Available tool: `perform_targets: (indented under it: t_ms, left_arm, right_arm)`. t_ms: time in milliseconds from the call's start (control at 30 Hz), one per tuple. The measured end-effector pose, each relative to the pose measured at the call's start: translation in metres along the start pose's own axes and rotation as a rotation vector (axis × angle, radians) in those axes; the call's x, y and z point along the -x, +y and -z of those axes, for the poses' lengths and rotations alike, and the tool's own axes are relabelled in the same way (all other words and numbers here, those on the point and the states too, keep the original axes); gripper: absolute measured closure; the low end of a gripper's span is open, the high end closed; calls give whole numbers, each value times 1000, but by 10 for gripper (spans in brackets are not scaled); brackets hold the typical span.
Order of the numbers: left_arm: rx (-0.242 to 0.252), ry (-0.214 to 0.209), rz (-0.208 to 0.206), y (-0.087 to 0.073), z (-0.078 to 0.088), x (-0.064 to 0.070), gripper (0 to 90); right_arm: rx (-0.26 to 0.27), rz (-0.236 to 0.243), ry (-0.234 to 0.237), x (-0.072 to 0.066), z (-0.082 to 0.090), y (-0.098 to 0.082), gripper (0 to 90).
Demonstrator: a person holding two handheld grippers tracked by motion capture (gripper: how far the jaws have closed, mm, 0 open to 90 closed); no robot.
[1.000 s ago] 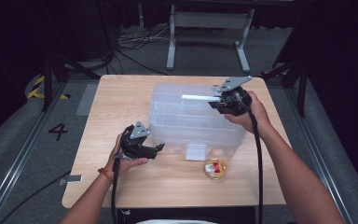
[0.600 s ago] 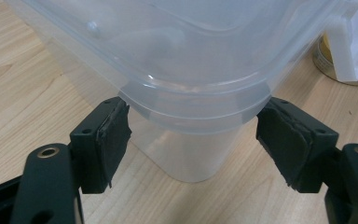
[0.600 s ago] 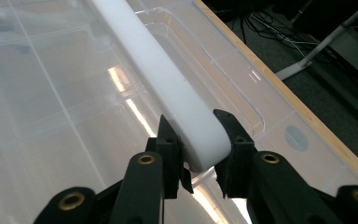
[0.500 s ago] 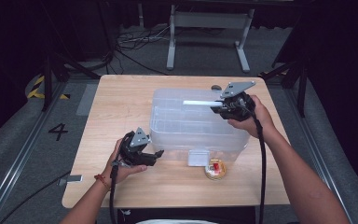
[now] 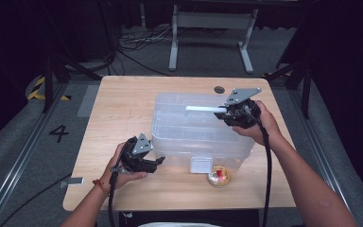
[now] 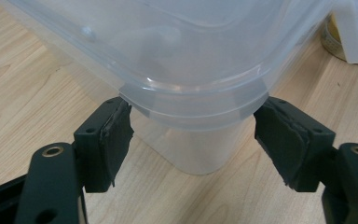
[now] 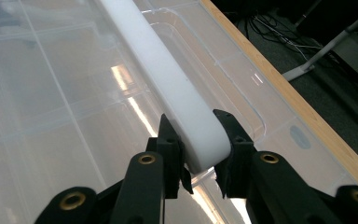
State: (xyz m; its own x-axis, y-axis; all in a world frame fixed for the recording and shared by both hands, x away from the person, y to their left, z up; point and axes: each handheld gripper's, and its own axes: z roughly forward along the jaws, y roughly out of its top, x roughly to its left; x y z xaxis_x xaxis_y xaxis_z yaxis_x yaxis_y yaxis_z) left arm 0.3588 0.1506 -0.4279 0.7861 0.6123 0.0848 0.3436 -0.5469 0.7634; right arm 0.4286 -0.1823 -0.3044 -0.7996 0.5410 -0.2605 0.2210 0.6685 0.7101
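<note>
Bin [image 5: 194, 137]: clear ribbed plastic, rounded corners | handle [image 7: 168, 88]: smooth white bar

Wooden table [image 5: 123, 109], light grain, rounded corners; a dark round grommet [image 5: 220, 89] sits near its far edge. Near the front edge, a small round container [image 5: 218, 177] with red and yellow contents stands just in front of a white rectangular piece [image 5: 201, 164]. In the left gripper view the same round container [image 6: 332, 44] shows partly, at the upper right. Grey floor [image 5: 38, 156] around the table, with a painted numeral 4 [image 5: 59, 133] to the left and yellow-black hazard tape [image 5: 38, 89] farther back. A grey metal stand [image 5: 211, 21] with 2 splayed legs is behind the table; black cables [image 5: 132, 45] lie tangled beside it.
</note>
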Motion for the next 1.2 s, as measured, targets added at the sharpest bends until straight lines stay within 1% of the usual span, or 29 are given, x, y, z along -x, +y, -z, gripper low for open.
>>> perform_targets:
  t_ms: [100,167,200,267,367,500,567,633,667,733,767,800,833,867,1033,1100,1133,1167,1200]
  left_arm:
    - [-6,5,-9,1,-3,0,224]
    - [-4,22,-9,2,-6,1,205]
    - [-4,22,-9,2,-6,1,202]
    - [2,23,4,2,-8,-1,198]
    - [7,22,14,3,-10,-4,201]
    - [14,25,16,3,-11,-5,217]
    - [16,12,15,3,-10,-6,229]
    - [27,-5,16,1,-6,-9,262]
    - [29,-8,8,0,-4,-9,291]
    - [40,2,0,-1,1,-11,306]
    - [45,-9,1,-1,4,-12,317]
    - [42,-12,-1,-1,6,-13,342]
    - [36,-3,-8,-1,7,-13,353]
    - [34,-5,-10,-1,7,-14,353]
    - [28,-29,-13,-3,12,-16,453]
    - [25,-28,-10,-4,14,-17,475]
    - [20,-29,-14,-4,16,-17,502]
    - [21,-24,-24,-5,19,-18,549]
    - [21,-24,-24,-5,19,-18,560]
  right_arm:
    - [-1,-4,-3,0,-1,1,741]
    - [3,2,2,2,-2,1,740]
    - [2,-2,2,3,-2,1,740]
    - [2,-3,-2,4,-3,2,740]
    - [3,-11,-5,7,-6,2,739]
    - [2,-21,-16,12,-9,4,735]
    - [4,-24,-18,14,-10,4,734]
    - [4,-23,-21,14,-10,4,734]
    - [4,-23,-22,14,-10,4,734]
    - [4,-24,-19,14,-9,4,734]
    - [4,-24,-17,14,-9,4,734]
    - [1,-26,-12,15,-8,4,734]
    - [1,-29,-11,15,-9,4,734]
    - [1,-29,-11,15,-9,4,734]
    - [-1,-39,-1,17,-8,5,734]
    - [-4,-43,2,18,-8,6,733]
    - [-8,-46,4,18,-8,6,733]
    - [-9,-49,7,20,-8,7,733]
    - [-9,-49,7,20,-8,7,733]
